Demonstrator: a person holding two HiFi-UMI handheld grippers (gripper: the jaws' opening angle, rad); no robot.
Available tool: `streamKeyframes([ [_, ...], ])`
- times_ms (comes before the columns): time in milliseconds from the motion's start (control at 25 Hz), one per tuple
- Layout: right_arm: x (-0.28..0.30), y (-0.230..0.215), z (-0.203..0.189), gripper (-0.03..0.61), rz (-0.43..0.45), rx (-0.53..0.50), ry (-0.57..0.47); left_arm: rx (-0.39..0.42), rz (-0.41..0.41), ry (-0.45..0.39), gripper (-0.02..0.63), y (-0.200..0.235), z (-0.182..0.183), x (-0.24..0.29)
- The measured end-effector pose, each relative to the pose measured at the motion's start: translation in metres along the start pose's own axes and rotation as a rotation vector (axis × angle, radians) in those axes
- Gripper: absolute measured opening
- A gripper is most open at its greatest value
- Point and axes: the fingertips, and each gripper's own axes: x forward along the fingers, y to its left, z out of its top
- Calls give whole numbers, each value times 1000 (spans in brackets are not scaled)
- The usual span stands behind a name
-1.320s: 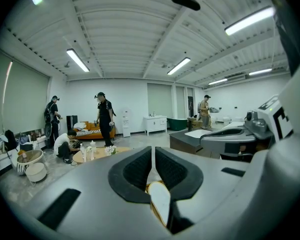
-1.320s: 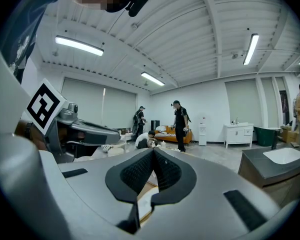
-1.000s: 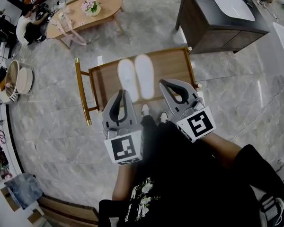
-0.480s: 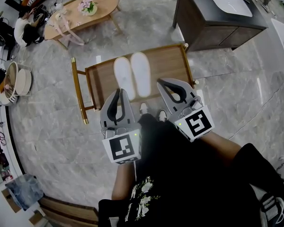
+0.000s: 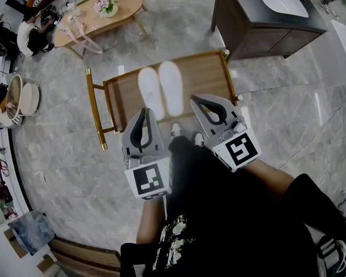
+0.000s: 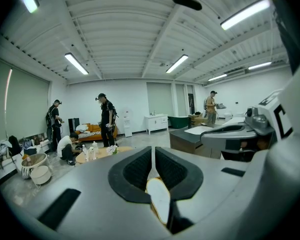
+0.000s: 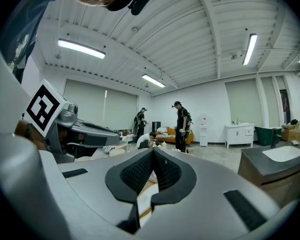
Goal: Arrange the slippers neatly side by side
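Two white slippers (image 5: 149, 93) (image 5: 171, 87) lie side by side, soles up, on a low wooden table (image 5: 205, 68). My left gripper (image 5: 143, 111) hovers at the table's near edge, just short of the left slipper. It is shut but for a hairline slit, with nothing in it. In the left gripper view (image 6: 152, 156) one slipper (image 6: 158, 196) shows below the jaws. My right gripper (image 5: 194, 99) hangs to the right of the pair, shut and empty. Its tips (image 7: 153, 156) meet in the right gripper view.
A dark cabinet (image 5: 265, 27) with a white basin stands at the back right. An oval coffee table (image 5: 101, 13) with flowers and a seated person (image 5: 32, 32) are at the back left. Round baskets (image 5: 20, 97) sit at the left. My shoes (image 5: 176, 131) touch the table's near edge.
The head view has shifted slightly. Both grippers and both slippers stay where they were.
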Motion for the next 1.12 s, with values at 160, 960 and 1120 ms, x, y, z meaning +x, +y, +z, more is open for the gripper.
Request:
streamKeyframes([
  [160,1,0,-2,-2,7,4,4,3,6,2,23,0,-2,0],
  [960,6,-3,-5,-2,15,35,22,12,7,16,23,-2,-5,7],
  [1120,7,-2,-6,-2,18,33,25,13,4,20,23,-1,-5,8],
])
